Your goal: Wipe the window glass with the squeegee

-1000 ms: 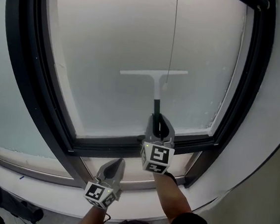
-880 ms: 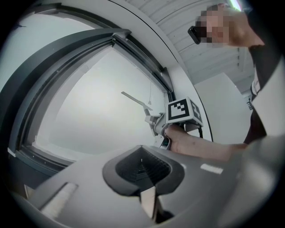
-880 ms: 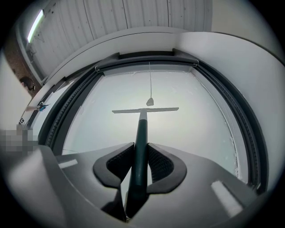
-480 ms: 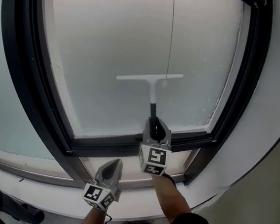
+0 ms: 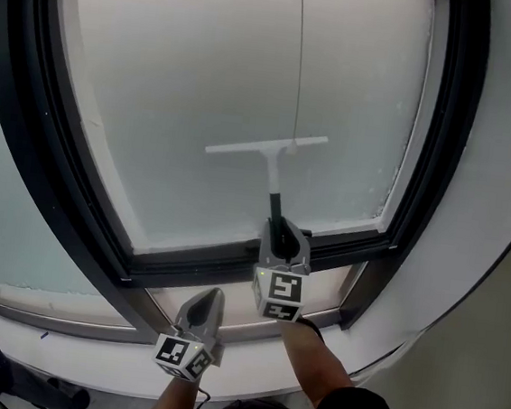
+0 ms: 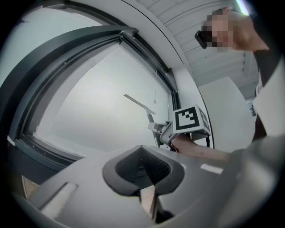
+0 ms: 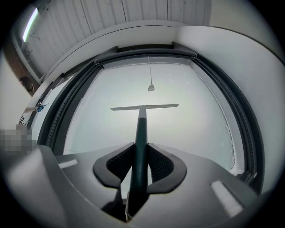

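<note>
A squeegee (image 5: 267, 150) with a white blade and a dark handle lies against the frosted window glass (image 5: 205, 76), blade roughly level, a little below mid-pane. My right gripper (image 5: 279, 231) is shut on the squeegee's dark handle (image 7: 140, 138), just above the lower frame. In the right gripper view the white blade (image 7: 144, 107) stretches across the pane under a hanging pull cord (image 7: 151, 87). My left gripper (image 5: 208, 305) hangs lower, below the frame, jaws together with nothing held. The left gripper view shows the squeegee (image 6: 140, 103) and the right gripper's marker cube (image 6: 190, 120).
A thick black window frame (image 5: 66, 197) borders the pane, with a white curved wall (image 5: 503, 180) to the right. A thin cord (image 5: 299, 58) hangs down the middle of the glass. A grey sill (image 5: 63, 310) runs below the frame.
The squeegee blade and right gripper have slid slightly downward and leftward on the glass. The left gripper has stayed put.
</note>
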### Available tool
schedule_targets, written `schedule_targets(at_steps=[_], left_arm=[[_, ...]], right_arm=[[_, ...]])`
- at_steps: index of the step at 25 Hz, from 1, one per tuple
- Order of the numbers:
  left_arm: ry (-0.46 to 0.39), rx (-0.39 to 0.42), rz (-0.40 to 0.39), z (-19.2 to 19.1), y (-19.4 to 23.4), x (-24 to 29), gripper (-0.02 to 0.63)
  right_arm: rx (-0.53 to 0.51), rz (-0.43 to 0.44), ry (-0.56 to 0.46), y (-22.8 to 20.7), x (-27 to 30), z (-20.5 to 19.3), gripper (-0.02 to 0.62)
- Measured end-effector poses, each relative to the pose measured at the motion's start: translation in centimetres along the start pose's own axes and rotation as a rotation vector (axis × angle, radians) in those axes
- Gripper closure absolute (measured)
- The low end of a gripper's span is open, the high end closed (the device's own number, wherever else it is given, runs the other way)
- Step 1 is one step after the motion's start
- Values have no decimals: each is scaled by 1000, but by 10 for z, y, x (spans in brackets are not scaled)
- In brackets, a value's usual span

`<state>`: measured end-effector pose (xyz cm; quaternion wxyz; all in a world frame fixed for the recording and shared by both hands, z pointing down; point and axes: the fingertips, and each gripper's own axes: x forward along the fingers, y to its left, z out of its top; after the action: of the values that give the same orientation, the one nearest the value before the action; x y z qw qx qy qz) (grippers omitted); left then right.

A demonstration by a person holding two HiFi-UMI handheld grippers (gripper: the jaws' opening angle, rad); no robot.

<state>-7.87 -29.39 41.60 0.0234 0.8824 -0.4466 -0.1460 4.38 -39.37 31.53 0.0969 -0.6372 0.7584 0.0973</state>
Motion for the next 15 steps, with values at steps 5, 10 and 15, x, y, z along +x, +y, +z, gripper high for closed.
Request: schedule_targets(at_steps=[5, 10, 15], left_arm=[[-1, 8, 15, -4, 4, 3, 607], [9, -15, 9, -10, -3, 6, 607], [26, -11, 10, -16, -2, 6, 607]], right_arm=[[10, 2, 23, 1, -4, -13, 500], [4, 7, 51, 1, -11, -25, 500], [5, 8, 59, 1, -13, -30, 500]])
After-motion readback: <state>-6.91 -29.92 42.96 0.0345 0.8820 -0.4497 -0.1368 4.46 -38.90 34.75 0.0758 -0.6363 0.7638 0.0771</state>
